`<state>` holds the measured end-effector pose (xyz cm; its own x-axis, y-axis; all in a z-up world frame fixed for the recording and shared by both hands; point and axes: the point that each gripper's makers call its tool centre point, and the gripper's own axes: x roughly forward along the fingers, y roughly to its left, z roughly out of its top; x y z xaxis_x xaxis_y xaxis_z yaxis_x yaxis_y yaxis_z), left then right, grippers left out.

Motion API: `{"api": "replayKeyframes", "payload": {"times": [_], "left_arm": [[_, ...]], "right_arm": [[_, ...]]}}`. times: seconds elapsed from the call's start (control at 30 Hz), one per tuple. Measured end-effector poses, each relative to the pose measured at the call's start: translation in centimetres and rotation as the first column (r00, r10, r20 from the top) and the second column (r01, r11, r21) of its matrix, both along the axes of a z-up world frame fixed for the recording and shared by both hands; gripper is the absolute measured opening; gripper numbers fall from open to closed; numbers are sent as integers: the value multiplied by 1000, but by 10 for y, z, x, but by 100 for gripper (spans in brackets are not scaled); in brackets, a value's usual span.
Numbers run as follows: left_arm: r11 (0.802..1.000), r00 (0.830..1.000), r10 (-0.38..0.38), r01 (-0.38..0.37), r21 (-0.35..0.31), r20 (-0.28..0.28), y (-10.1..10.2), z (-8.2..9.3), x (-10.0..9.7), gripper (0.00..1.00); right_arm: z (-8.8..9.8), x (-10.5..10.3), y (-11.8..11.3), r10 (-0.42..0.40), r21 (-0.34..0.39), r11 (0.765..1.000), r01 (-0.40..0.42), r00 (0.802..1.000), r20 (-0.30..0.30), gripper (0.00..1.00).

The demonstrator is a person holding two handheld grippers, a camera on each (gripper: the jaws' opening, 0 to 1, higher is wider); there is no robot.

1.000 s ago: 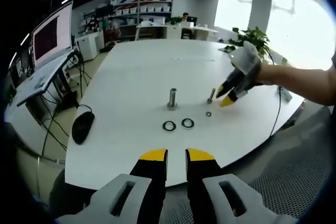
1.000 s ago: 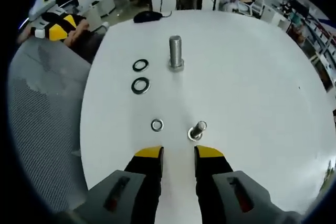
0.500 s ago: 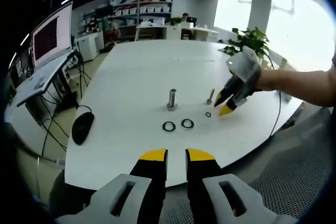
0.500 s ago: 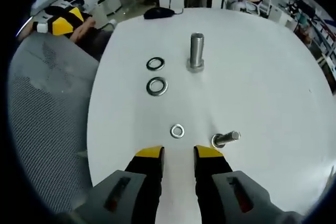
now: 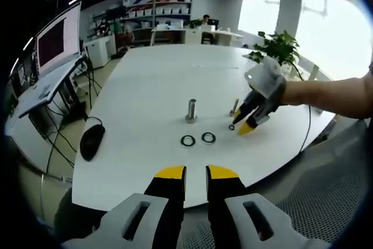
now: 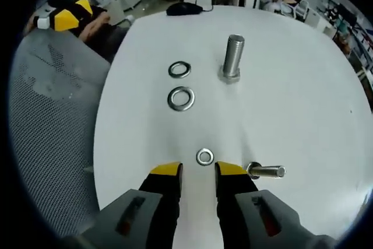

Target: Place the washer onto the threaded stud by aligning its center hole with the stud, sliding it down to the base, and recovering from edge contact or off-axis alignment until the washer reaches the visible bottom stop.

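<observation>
Steel washer [image 6: 204,157] lies flat on table [image 6: 303,103], just ahead of my right gripper [image 6: 198,170], beside small stud [image 6: 267,171]. Jaws slightly open, empty. Step: approach for pickup. Next, I straddle the washer and close. Left gripper [image 5: 195,172] idles, slightly open, empty.

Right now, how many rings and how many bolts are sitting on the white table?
Washers: 3, one small, two bigger.
Threaded studs: 2, one big, one small.
Total: 5.
</observation>
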<state>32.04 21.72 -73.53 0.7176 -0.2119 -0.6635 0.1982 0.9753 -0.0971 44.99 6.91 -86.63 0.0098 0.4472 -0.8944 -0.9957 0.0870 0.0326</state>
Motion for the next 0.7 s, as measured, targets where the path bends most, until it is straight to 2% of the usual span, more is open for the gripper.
{"api": "replayKeyframes", "payload": {"times": [0.2,0.37,0.43,0.57,0.67,0.7], "left_arm": [[1000,1000,1,-1,1,-2,0,0,0,11],[1000,1000,2,-2,-1,0,0,0,0,11],[1000,1000,2,-2,-1,0,0,0,0,11],[1000,1000,2,-2,0,-1,0,0,0,11],[1000,1000,3,-3,-1,1,0,0,0,11],[1000,1000,3,-3,-1,1,0,0,0,11]], "right_arm": [[-1,3,5,10,9,1000,-10,999,32,24],[0,3,8,9,24,1000,-10,999,35,22],[-1,2,8,38,20,999,-39,999,40,15],[-3,-1,10,113,1,994,-113,990,80,13],[0,2,11,99,8,995,-100,991,89,12],[6,-3,13,108,29,994,-110,993,54,2]]}}
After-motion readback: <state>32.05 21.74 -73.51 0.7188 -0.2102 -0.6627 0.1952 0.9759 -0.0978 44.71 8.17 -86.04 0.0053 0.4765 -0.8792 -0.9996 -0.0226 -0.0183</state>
